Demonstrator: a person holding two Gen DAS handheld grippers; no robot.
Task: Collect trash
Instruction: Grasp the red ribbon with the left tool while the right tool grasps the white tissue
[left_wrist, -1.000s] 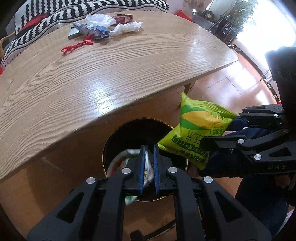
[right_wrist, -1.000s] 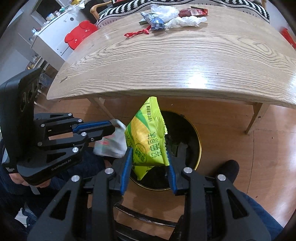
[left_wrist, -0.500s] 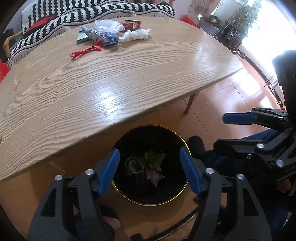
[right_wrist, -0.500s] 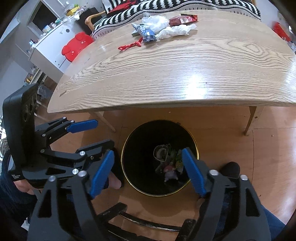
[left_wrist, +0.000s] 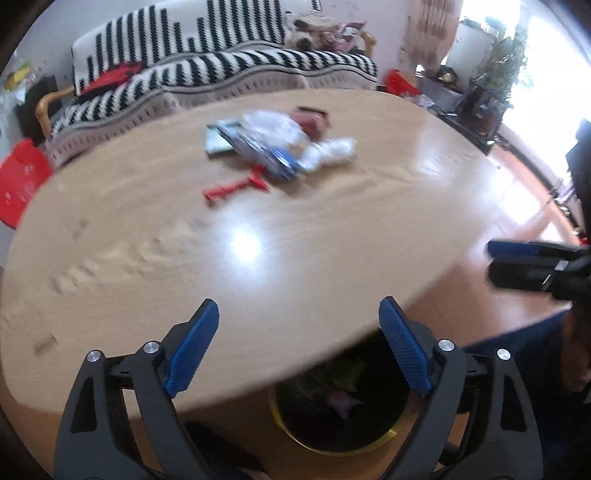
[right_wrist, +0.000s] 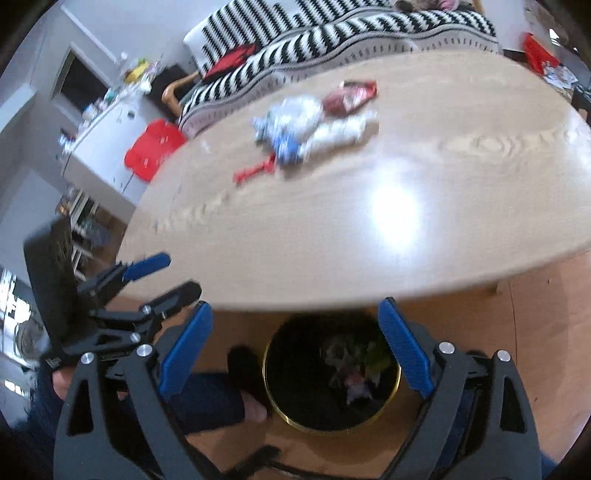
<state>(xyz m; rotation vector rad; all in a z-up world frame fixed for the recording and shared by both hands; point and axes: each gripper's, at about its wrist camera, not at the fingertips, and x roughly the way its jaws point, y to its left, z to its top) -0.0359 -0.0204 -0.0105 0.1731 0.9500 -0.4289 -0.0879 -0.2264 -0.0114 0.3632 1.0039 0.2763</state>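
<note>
My left gripper (left_wrist: 297, 345) and right gripper (right_wrist: 295, 345) both hang empty, jaws spreading wider with nothing between them. The remaining trash pile (left_wrist: 275, 142) sits at the upper centre of the wooden table (left_wrist: 147, 266), well apart from me, with a red plastic strip (left_wrist: 236, 186) just beside it. The black bin (right_wrist: 330, 373) stands low in the frame, half under the table edge. My worry: the crumpled wrappers overlap, so one pinch may drag neighbours off the table. A second ago I held a green popcorn bag and a wrapper over the bin; both now lie inside.
</note>
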